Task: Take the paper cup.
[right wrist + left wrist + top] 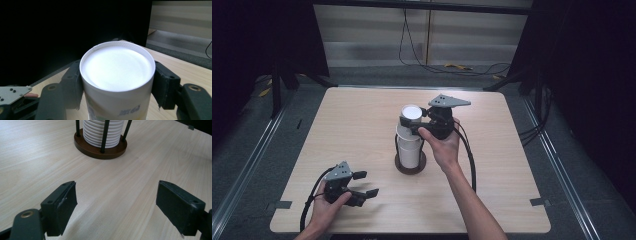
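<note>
Dark curtains stand around the wooden table (362,125), with grey floor and some cables at the far side. I see near the table centre a round brown holder (410,167) w/ thin black rods, and inside it a stack of white paper cups (410,150).

My right gripper (413,123) is at the top of the stack, approx. level with the top cup (117,82). In the right gripper view its two black pads press on both sides of this cup just under the upturned bottom, so it is closed on the cup. The cup is upside down, some print is on its wall.

My left gripper (367,184) is at the near left of the table, well apart from the holder. Its fingers (61,205) are wide apart w/ nothing between them, only bare wood.

I judge the step now is the grasp of the top cup, i.e. taking one from the stack. Next move, I think, needs a straight pull up so the cup comes free between the rods. Risk: the second cup can stick and rise together, or the holder can lift. Maybe the left gripper must hold the holder base down.
</note>
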`<state>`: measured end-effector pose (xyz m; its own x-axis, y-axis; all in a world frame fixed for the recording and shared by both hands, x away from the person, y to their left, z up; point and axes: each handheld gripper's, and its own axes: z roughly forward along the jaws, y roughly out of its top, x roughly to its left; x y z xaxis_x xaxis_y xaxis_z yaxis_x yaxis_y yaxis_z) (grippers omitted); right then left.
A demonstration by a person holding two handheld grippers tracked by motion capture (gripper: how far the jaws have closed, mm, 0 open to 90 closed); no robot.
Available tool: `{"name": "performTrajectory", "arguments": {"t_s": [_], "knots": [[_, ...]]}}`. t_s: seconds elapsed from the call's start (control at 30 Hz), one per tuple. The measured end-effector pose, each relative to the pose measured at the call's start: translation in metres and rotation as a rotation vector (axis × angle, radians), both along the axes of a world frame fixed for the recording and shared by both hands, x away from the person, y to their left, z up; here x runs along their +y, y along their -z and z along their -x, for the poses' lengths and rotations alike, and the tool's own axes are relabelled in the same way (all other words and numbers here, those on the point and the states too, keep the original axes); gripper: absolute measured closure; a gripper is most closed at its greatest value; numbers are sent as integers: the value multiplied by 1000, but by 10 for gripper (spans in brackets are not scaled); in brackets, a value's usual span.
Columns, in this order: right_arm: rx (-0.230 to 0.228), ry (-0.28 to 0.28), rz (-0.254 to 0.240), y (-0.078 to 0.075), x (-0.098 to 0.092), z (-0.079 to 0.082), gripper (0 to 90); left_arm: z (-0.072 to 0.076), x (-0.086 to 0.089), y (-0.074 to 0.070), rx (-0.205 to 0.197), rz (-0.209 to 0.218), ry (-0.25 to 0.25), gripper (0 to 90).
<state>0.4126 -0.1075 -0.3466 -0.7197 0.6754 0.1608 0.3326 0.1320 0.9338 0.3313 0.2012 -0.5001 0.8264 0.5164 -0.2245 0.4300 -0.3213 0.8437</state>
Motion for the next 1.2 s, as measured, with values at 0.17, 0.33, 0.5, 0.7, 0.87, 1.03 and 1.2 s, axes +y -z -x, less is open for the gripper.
{"name": "performTrajectory", "arguments": {"t_s": [0.17, 0.33, 0.5, 0.7, 0.87, 1.03, 1.2], "knots": [[-10, -1, -20, -3, -2, 1, 358, 0, 1, 0, -7, -2, 1, 169], [-20, 1, -33, -7, -5, 3, 360, 0, 0, 0, 0, 3, -3, 169], [-31, -5, -27, -8, -4, 4, 361, -1, 0, 0, 3, -2, 8, 169], [-42, -5, -57, -13, -8, 4, 364, 0, -1, 0, 4, -4, 13, 174], [-43, -8, -71, -16, -10, 4, 364, 0, -1, 0, 1, -1, 3, 174], [-39, -5, -103, -19, -15, 5, 366, 0, -2, -1, 13, 21, 3, 174], [-51, -6, -107, -23, -19, 7, 366, -1, -2, -1, 19, 24, 5, 174]]}}
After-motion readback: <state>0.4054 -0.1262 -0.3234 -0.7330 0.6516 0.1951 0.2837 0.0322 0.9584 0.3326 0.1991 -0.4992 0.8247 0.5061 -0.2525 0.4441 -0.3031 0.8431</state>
